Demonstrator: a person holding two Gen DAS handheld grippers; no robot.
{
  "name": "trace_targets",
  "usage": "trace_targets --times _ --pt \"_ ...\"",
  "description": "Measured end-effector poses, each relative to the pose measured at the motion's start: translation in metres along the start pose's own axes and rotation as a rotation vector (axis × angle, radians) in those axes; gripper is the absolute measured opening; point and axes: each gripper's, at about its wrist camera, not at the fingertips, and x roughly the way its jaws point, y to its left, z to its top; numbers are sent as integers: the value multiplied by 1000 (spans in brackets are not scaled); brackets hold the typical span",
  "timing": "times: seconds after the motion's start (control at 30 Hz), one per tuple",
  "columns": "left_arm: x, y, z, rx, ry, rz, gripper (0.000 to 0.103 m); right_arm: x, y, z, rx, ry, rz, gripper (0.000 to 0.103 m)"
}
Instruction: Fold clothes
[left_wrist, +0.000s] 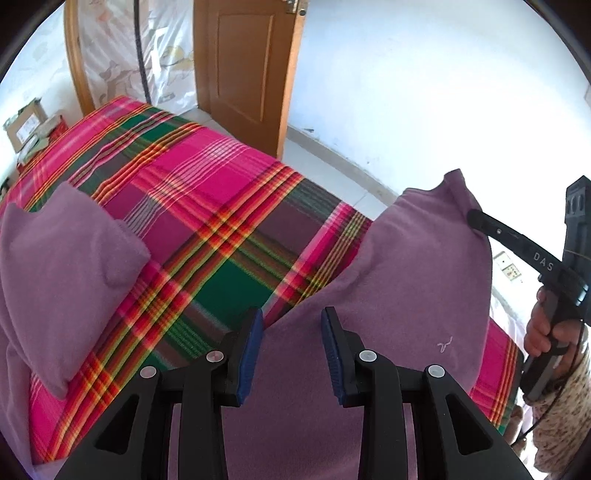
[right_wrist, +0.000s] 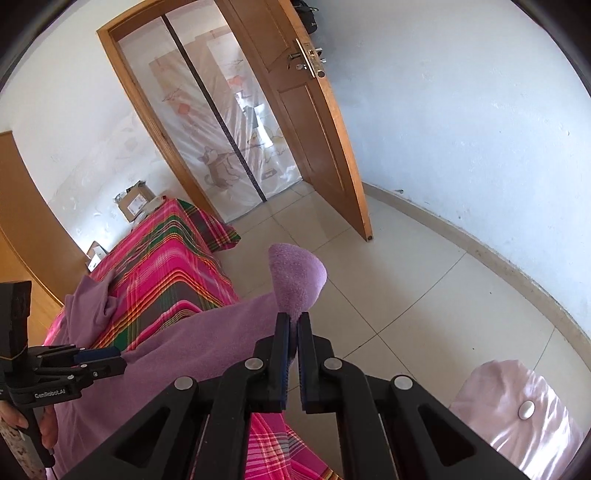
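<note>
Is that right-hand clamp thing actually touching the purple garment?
Touching. The right wrist view shows the right gripper closed on a tuft of the purple garment, with its blue pads pressed against the fabric from both sides.

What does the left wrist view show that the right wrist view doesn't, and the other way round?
Only the left wrist view shows the small pale logo on the purple garment, and the left gripper with its fingers apart and cloth lying between them. Only the right wrist view shows the door handle, the pale pink cushion, and the right gripper shut on a bunched corner of the garment. Both show the garment, the plaid bedcover, the wooden door and each other's gripper.
</note>
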Motion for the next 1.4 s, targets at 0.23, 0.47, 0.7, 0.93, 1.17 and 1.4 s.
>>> trace_targets --times 0.23,0.47,0.7,0.93,1.17,1.4 --pt "3 0 2 -18 -22 8 9 4 -6 0 18 30 -26 4" --pt "3 8 3 -80 -42 2 7 10 -7 -3 12 101 -81 9" --pt "-24 22 -11 -139 -43 1 14 -4 -4 2 25 106 -110 12" --pt "-91 52 -42 -190 -94 53 14 -56 45 37 -119 2 -72 12" --pt "-196 89 -87 -277 -169 168 20 -115 147 82 -384 -134 69 12" --pt "-309 142 -127 -383 -230 422 24 -150 277 128 -583 -207 259 16"
